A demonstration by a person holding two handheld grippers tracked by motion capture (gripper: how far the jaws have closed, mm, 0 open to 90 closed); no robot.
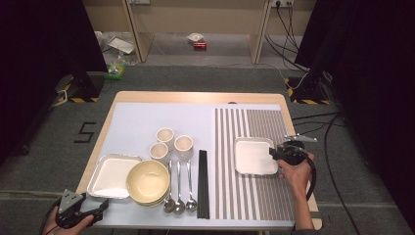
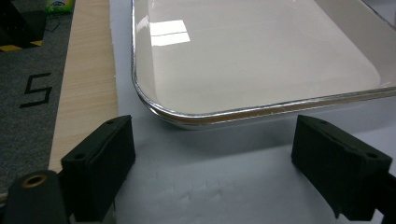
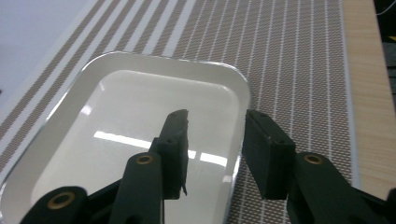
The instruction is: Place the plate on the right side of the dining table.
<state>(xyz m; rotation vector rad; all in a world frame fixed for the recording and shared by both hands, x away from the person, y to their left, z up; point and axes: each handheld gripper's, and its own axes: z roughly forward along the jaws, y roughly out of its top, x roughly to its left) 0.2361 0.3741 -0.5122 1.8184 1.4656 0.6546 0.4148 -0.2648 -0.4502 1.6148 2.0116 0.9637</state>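
Note:
A square white tray [image 1: 254, 156] lies on the striped mat [image 1: 254, 196] at the right. My right gripper [image 1: 273, 152] is at its right edge. In the right gripper view its jaws [image 3: 217, 116] straddle the tray's rim [image 3: 245, 88], one inside and one outside, with a gap on both sides, so it is open. A larger white tray [image 1: 112, 176] sits at the front left. My left gripper [image 1: 103, 208] rests low near the table's front left corner, open and holding nothing. The left gripper view has this gripper [image 2: 212, 128] just short of the tray's silver rim [image 2: 196, 114].
A stack of cream bowls [image 1: 148, 182] overlaps the left tray's right side. Behind it stand three cups [image 1: 165, 134]. Three spoons [image 1: 178, 196] and black chopsticks [image 1: 202, 183] lie side by side in the middle. The wooden table edge [image 2: 88, 70] runs close to my left gripper.

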